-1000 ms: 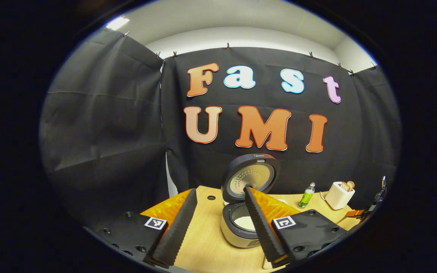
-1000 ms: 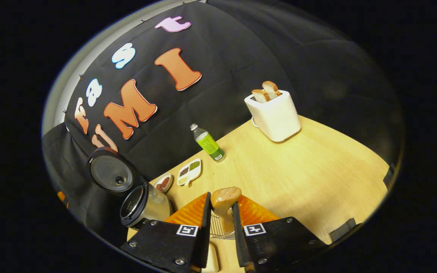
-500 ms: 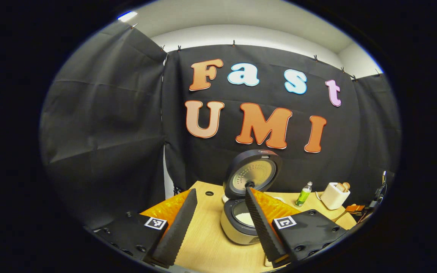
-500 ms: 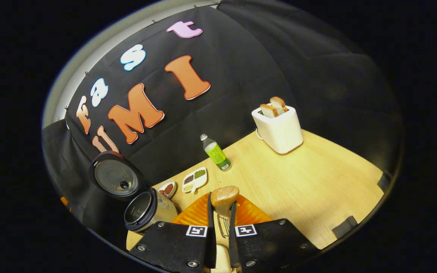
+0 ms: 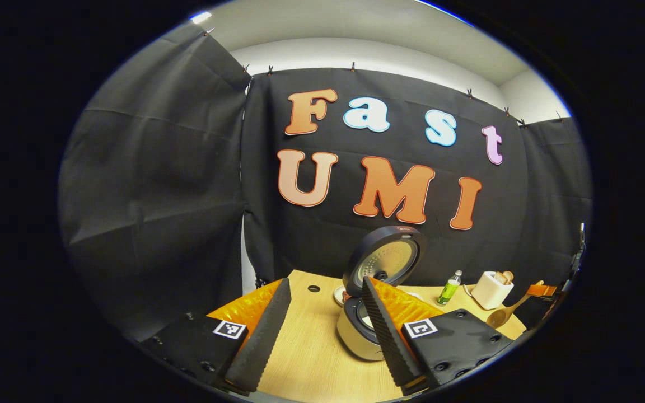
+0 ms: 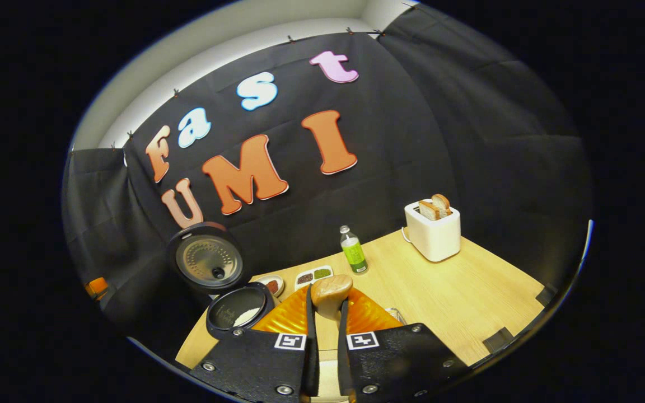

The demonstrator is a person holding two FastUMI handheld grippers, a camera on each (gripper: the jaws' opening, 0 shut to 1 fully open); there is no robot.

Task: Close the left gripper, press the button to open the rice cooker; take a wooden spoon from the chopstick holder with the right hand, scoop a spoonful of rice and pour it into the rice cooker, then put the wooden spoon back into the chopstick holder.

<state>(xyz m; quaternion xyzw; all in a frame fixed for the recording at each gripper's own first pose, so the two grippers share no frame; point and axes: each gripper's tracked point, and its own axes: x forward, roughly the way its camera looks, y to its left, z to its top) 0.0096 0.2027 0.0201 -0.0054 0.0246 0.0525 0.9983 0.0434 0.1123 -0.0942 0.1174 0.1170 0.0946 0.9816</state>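
In the left gripper view, the left hand-held gripper (image 5: 322, 291) is hovering above the desk (image 5: 311, 358) with its fingers spread wide apart and nothing lying between them. The cooker (image 5: 364, 330) is standing on the desk just beyond the fingers, with its lid (image 5: 385, 260) standing raised. Farther right, a bottle (image 5: 449, 288) and a toaster (image 5: 492, 289) are standing near the back wall, and the spoon (image 5: 510, 310) is hanging in the air at the right edge, bowl end pointing down-left. In the right gripper view, the right hand-held gripper (image 6: 325, 296) is clenching the spoon (image 6: 330, 291), both fingers pressing on its neck while the bowl is projecting just past the fingertips. The cooker (image 6: 238, 313) is standing to the left, lid (image 6: 209, 263) up, with white rice lying in the pot. A small dish (image 6: 272, 285) and a divided tray (image 6: 314, 275) are lying beside it; the bottle (image 6: 353, 251) and the toaster (image 6: 433, 230), holding two bread slices, are standing farther right on the desk (image 6: 457, 302).
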